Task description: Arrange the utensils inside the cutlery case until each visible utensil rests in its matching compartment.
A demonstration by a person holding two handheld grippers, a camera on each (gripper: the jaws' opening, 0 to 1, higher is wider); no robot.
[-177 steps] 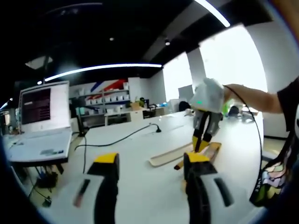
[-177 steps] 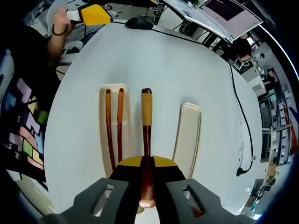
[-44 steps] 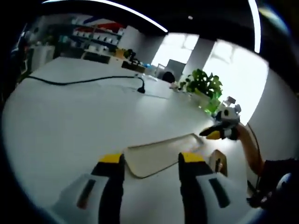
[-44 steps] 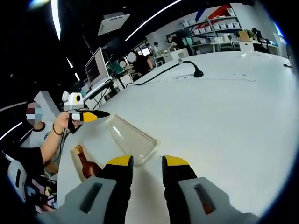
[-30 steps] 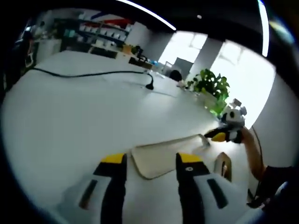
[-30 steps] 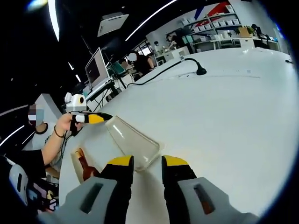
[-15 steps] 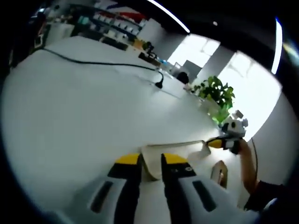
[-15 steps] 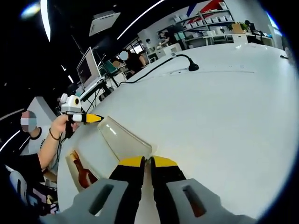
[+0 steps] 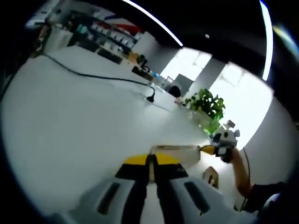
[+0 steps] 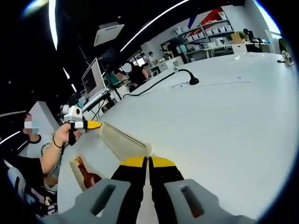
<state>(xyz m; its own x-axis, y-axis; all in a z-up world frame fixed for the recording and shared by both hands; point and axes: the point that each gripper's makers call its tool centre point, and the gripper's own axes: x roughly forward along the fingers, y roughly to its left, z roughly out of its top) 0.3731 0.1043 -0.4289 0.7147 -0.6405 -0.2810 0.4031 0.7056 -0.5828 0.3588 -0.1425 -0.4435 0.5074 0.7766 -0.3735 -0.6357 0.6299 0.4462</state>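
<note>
My left gripper [image 9: 151, 161] is shut on one end of the translucent cream case lid [image 9: 175, 152]. My right gripper [image 10: 148, 162] is shut on the other end of the same lid [image 10: 122, 136], which hangs tilted on edge just above the white table [image 10: 219, 116]. Each gripper appears at the far end of the lid in the other's view: the right gripper [image 9: 209, 149] and the left gripper [image 10: 92, 124]. The case base [image 10: 79, 179] lies beside the lid with a brown wooden spoon [image 10: 88, 176] in it, and the base [image 9: 211, 175] is also glimpsed in the left gripper view.
A black cable [image 9: 103, 78] with a plug crosses the table far from the lid. A green plant [image 9: 205, 105] stands at the table's far edge. A monitor [image 10: 96, 69] and shelves stand beyond the cable [image 10: 161, 80]. A person's arm [image 10: 49, 151] is at the left.
Both grippers' jaws, open around the lid's ends a second ago, have shut on them. The lid has tipped up from lying flat onto its edge.
</note>
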